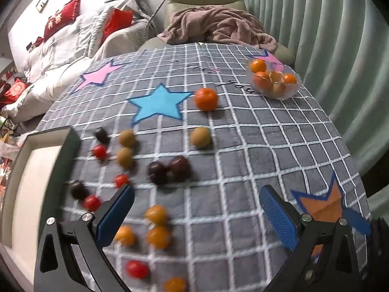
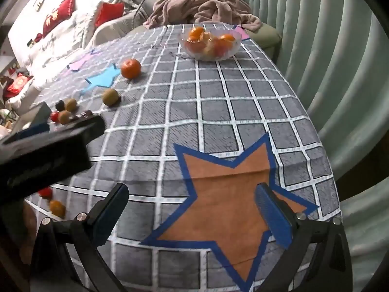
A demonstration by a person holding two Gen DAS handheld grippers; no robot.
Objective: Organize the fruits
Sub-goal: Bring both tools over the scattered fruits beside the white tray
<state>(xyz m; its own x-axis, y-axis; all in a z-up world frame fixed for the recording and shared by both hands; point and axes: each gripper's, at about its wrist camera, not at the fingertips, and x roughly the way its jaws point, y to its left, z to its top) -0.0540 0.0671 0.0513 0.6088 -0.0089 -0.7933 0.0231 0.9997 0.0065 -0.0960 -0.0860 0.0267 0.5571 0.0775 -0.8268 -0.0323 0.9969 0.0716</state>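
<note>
Loose fruit lies on a grey checked cloth [image 1: 243,146]. A lone mandarin [image 1: 205,98] [image 2: 130,68] sits by the blue star, with a kiwi [image 1: 200,137] [image 2: 110,97] nearer. Dark plums [image 1: 170,170], cherry tomatoes [image 1: 99,151] and small orange fruits [image 1: 156,226] are scattered at the left. A glass bowl [image 1: 279,92] [image 2: 233,46] at the far right holds mandarins. My left gripper [image 1: 197,216] hangs open above the cloth, nothing between its fingers. My right gripper [image 2: 192,216] is open over the orange star [image 2: 226,206], empty.
A white tray [image 1: 39,170] with a dark rim stands at the left edge of the table. The left gripper's black body [image 2: 46,150] fills the left of the right wrist view. An armchair with a pink blanket [image 1: 214,26] and a curtain [image 1: 328,48] lie beyond the table.
</note>
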